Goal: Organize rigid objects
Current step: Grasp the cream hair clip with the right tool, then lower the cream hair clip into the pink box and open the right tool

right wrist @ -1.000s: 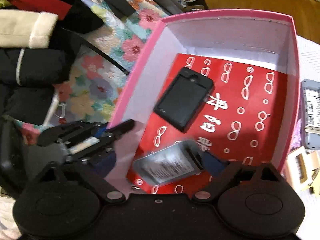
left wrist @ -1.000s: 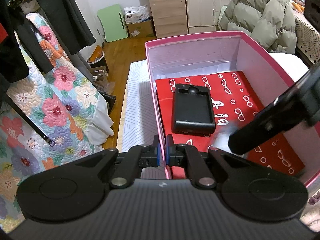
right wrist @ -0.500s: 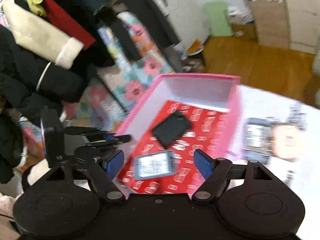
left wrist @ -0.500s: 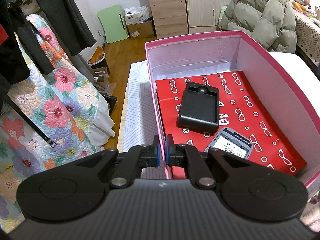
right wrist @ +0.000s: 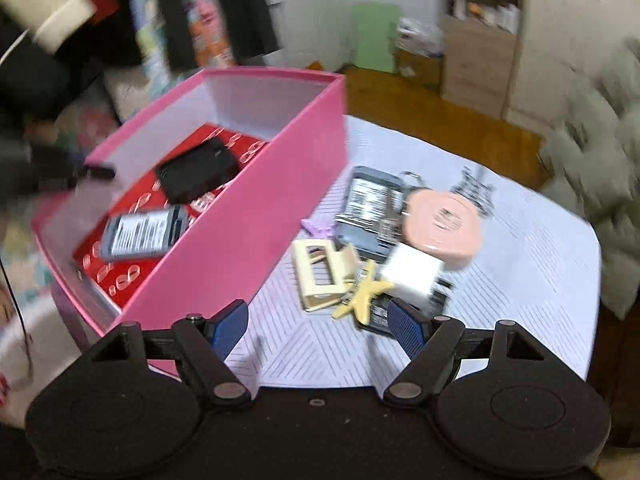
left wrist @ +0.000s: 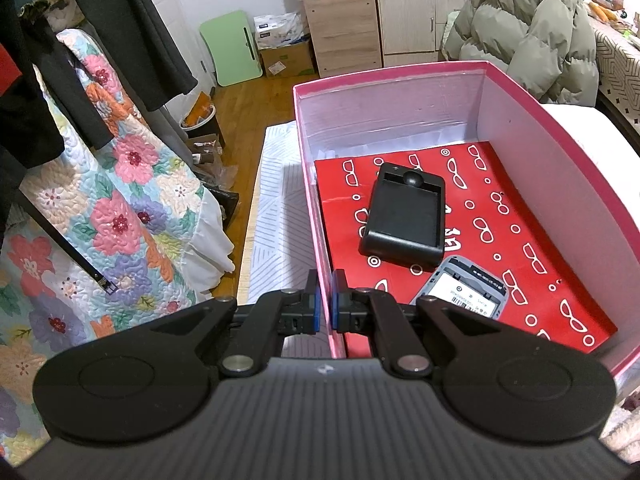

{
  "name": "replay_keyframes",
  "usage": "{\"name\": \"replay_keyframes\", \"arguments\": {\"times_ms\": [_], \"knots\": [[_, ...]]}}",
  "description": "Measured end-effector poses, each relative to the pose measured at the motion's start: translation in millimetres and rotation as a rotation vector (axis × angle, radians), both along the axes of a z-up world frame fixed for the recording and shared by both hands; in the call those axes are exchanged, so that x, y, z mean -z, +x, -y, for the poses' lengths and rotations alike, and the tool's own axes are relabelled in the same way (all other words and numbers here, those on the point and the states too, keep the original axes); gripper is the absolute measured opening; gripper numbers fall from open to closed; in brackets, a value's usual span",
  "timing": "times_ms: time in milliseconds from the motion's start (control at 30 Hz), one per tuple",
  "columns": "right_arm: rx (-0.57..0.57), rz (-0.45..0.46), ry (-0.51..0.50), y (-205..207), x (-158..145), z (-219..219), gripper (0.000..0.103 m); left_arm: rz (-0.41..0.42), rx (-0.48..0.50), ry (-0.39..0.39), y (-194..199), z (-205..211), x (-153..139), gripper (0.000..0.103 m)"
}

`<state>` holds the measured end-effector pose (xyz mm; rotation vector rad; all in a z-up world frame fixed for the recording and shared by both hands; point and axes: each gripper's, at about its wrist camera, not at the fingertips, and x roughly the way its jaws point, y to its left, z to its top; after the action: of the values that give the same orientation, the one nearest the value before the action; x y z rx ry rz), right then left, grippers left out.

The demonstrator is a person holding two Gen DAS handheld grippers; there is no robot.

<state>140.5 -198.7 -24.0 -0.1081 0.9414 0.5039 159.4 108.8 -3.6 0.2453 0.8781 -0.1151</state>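
A pink box (left wrist: 560, 128) with a red patterned floor holds a black case (left wrist: 404, 220) and a grey phone part (left wrist: 464, 292). My left gripper (left wrist: 325, 308) is shut on the box's left wall. In the right wrist view the box (right wrist: 256, 216) is at left with the black case (right wrist: 200, 176) and grey part (right wrist: 140, 232) inside. My right gripper (right wrist: 316, 328) is open and empty above the table, before a pile: a second grey phone part (right wrist: 368, 208), a peach round case (right wrist: 440, 228), a white block (right wrist: 412, 276), a cream clip (right wrist: 320, 276) and a yellow star clip (right wrist: 362, 292).
The pile lies on a white striped tablecloth (right wrist: 520, 264). A flowered quilt (left wrist: 120, 208) and hanging dark clothes (left wrist: 132, 32) are left of the box. A puffy olive coat (left wrist: 528, 28) and a wooden cabinet (left wrist: 344, 28) stand behind.
My right gripper let go of the grey phone part inside the box, opened, drew out of the box and swung right over the pile. The left gripper has not moved.
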Motion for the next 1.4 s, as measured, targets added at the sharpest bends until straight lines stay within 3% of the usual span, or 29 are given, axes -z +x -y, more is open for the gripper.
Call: {"name": "replay_keyframes", "arguments": {"times_ms": [33, 67, 300, 333, 367, 533, 700, 833, 967, 1200, 1400], "knots": [[-0.044, 0.006, -0.016, 0.6, 4.3, -4.6, 0.073, 0.0, 0.0, 0.001, 0.1, 0.0, -0.1, 0.004], [-0.081, 0.018, -0.042, 2.8, 9.1, -10.2, 0.059, -0.001, -0.001, 0.001, 0.1, -0.2, 0.0, 0.004], [-0.193, 0.095, -0.179, 23.8, 30.5, -46.3, 0.041, -0.002, -0.004, 0.004, 0.5, -1.5, 0.3, 0.004], [-0.189, 0.086, -0.198, 27.0, 33.4, -48.6, 0.022, -0.003, -0.005, 0.003, 0.5, -1.5, 0.4, 0.004], [-0.174, 0.067, -0.211, 32.4, 35.8, -50.7, 0.014, -0.003, -0.007, 0.0, 0.6, -1.7, 0.3, 0.004], [-0.079, 0.06, -0.11, 35.8, 18.3, -40.3, 0.014, -0.004, -0.012, -0.01, 0.2, -1.2, 0.6, 0.004], [-0.005, 0.166, -0.069, 24.6, -26.2, -32.2, 0.014, -0.002, -0.011, -0.007, -0.4, -0.4, 0.6, 0.004], [-0.018, 0.215, 0.01, 23.6, -62.3, -34.5, 0.014, 0.0, -0.015, -0.006, -0.1, -0.2, 0.5, 0.004], [-0.096, 0.163, 0.102, 33.1, -77.2, -59.2, 0.014, 0.003, -0.014, -0.01, 0.0, -0.3, -0.7, 0.004], [-0.194, 0.051, -0.055, 76.3, -50.1, -131.9, 0.014, -0.01, 0.0, 0.01, 1.3, 2.4, -0.7, 0.004], [-0.159, -0.016, -0.155, 117.3, -16.6, -158.3, 0.015, -0.006, 0.001, 0.001, 0.8, 0.5, 0.7, 0.004]]}}
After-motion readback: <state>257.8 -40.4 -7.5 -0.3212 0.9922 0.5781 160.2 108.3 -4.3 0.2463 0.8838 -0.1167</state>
